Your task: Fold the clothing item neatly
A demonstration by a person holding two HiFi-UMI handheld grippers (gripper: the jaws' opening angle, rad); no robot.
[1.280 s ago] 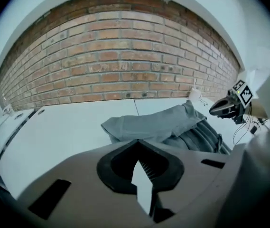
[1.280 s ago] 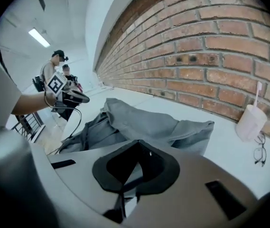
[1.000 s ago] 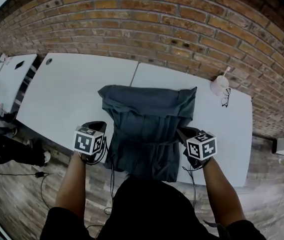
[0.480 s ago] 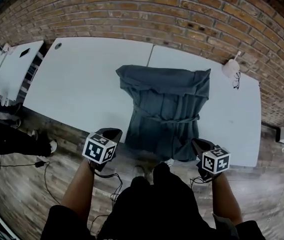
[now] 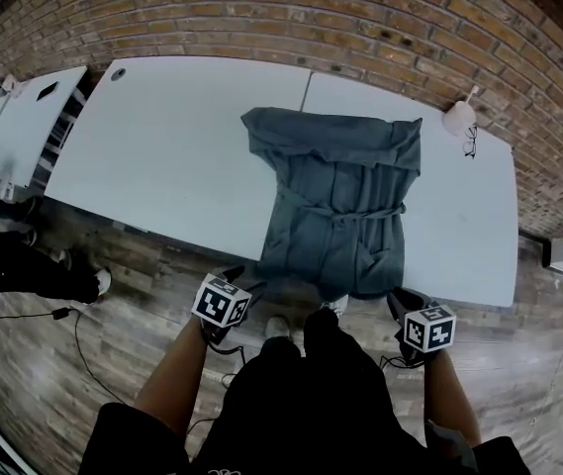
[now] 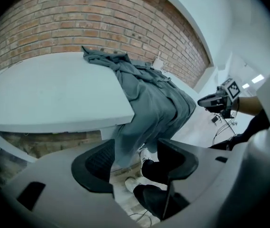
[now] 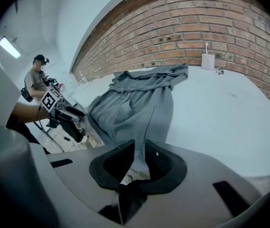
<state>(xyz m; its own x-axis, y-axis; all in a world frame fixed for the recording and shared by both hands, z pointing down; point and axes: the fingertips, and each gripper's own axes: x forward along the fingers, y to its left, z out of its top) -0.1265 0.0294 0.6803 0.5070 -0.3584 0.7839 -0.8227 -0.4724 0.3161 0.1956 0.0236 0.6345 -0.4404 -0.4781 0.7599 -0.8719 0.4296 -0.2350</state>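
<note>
Grey garment (image 5: 338, 206) is lying lengthwise on tabletop (image 5: 182, 146), hem hanging toward frame bottom; right hand-held gripper (image 7: 139, 163), jaws narrow & just easing apart, is pinching a hem fold, left hand-held gripper (image 6: 135, 158) having just opened wide, empty.

— What do I have in front of me?
— I see the garment (image 5: 335, 206) lying across the joint between the left table (image 5: 162, 146) and the right table (image 5: 459, 226). Its lower end hangs over the near edge.
— And to its right?
— A cup (image 5: 457, 117) sits at the far corner with glasses (image 5: 471, 142) just beside it, and the wall (image 5: 340, 18) is behind.
</note>
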